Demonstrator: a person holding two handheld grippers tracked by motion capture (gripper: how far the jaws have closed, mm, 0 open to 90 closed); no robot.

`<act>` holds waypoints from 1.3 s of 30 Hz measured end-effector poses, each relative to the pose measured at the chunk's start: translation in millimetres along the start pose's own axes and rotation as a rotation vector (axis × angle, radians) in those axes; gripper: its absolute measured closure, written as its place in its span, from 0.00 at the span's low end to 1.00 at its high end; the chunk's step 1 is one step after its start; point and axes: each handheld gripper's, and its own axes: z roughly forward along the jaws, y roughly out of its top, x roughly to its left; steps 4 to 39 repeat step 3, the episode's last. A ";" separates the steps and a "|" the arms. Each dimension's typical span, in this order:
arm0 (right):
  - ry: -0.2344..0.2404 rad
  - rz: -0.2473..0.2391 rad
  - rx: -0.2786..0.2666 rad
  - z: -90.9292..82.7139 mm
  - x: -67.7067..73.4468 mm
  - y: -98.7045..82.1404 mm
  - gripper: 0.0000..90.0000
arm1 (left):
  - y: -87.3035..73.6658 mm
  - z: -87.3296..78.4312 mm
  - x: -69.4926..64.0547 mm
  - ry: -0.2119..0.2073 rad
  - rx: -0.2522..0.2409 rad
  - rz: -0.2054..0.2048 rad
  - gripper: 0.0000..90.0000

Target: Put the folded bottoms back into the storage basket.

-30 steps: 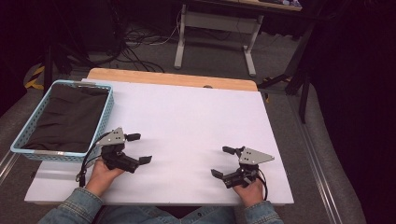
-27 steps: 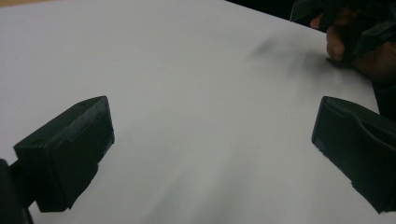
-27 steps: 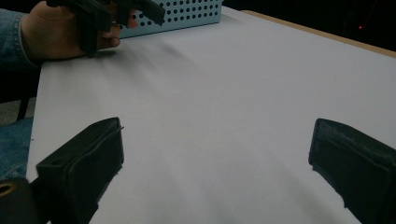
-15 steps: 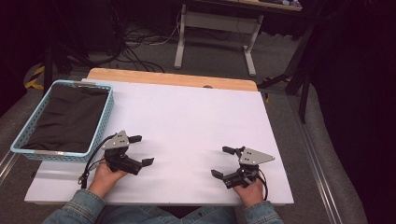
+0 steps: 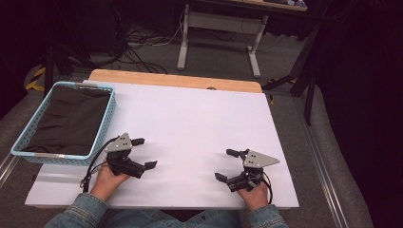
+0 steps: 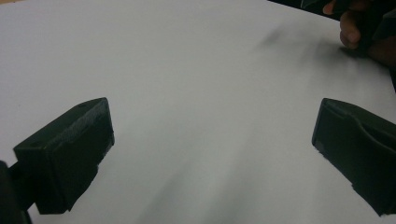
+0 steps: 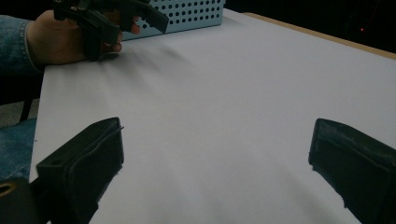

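Jaws spread wide on both the left gripper (image 5: pixel 144 153) and right gripper (image 5: pixel 226 165) (nothing between them); the basket (image 5: pixel 105 124) sits at the worktop's (image 5: pixel 190 123) left edge, just beside the left gripper.

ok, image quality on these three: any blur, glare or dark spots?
High view: white table evenly lit, no glare; floor beyond is dim, black cloth in the blue basket shows little detail. Left gripper view: soft, streaky blur, own claw edges smeared. Right gripper view: sharper, left claw slightly soft.

The white table (image 5: pixel 190 128) is seen from above and behind the person, facing forward and down. It is viewed low and close along each gripper's jaws; the blue basket (image 7: pixel 187 14) is shared with the high view.
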 end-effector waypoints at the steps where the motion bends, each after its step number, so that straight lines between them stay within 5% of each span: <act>1: 0.000 0.000 0.000 0.0 0.0 0.0 0.04 | 0.0 0.1 -0.2 0.001 0.000 0.000 0.00; 39: 0.000 -0.001 -0.001 0.0 0.1 0.1 0.04 | 0.2 0.0 -0.3 -0.005 -0.002 -0.003 0.00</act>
